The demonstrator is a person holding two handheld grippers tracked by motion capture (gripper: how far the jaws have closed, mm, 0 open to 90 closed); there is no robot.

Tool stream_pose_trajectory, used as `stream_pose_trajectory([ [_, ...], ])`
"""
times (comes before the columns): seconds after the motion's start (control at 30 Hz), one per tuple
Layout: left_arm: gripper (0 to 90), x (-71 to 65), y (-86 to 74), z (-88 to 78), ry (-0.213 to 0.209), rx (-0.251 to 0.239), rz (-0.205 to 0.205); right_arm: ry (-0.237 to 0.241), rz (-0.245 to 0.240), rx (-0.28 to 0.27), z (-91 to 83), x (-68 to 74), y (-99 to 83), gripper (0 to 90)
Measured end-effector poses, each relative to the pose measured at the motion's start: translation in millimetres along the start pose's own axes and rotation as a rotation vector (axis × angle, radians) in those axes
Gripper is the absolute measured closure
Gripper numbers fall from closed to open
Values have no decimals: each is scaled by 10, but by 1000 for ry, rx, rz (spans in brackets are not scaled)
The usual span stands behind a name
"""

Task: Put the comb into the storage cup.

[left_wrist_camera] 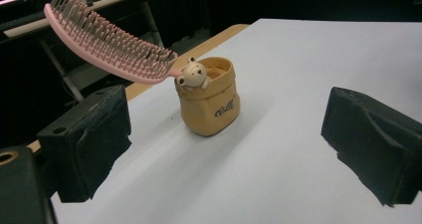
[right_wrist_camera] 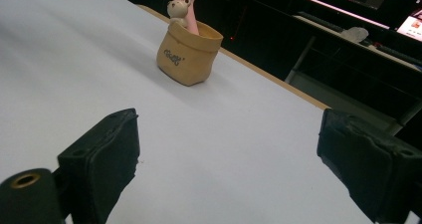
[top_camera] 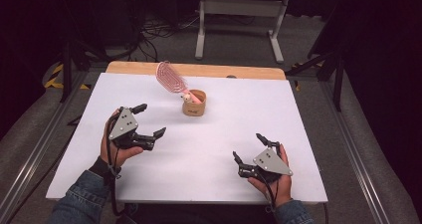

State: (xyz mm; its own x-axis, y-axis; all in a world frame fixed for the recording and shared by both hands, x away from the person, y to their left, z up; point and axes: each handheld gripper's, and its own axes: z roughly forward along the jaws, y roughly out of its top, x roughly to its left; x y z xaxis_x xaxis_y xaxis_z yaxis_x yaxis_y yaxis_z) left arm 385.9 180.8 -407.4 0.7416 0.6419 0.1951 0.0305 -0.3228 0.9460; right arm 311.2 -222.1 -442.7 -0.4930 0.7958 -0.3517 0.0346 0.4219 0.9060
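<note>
I see the tan pouch (top_camera: 194, 103) near the desk's (top_camera: 278, 114) far edge, the pink brush (top_camera: 170, 77) leaning out. Both left gripper (top_camera: 148, 120) and right gripper (top_camera: 247, 147) spread wide, empty. Nudging that brush could tip the pouch.

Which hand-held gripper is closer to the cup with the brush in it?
The left hand-held gripper; it sits nearer the cup than the right one, which is lower on the table.

The table (top_camera: 209, 149) has a smooth, matt white top with a bare wood edge (top_camera: 249, 70) at the far side. The tan pot (left_wrist_camera: 211, 104) looks matt, shaped like a soft creased bag. The pink hairbrush (left_wrist_camera: 107, 45) looks like smooth plastic. The gripper pads (left_wrist_camera: 89, 139) are black, matt and slightly rough.
</note>
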Motion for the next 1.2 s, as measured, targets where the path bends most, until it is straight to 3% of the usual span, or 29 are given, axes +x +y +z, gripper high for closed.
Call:
stream_pose_trajectory([
  [0.37,66,-60,2,-75,-22,-16,-3,-2,-5,-5,-7,2,9,106],
  [1.2,69,-198,26,-249,-43,-39,30,11,2,-18,-16,-3,13,102],
])
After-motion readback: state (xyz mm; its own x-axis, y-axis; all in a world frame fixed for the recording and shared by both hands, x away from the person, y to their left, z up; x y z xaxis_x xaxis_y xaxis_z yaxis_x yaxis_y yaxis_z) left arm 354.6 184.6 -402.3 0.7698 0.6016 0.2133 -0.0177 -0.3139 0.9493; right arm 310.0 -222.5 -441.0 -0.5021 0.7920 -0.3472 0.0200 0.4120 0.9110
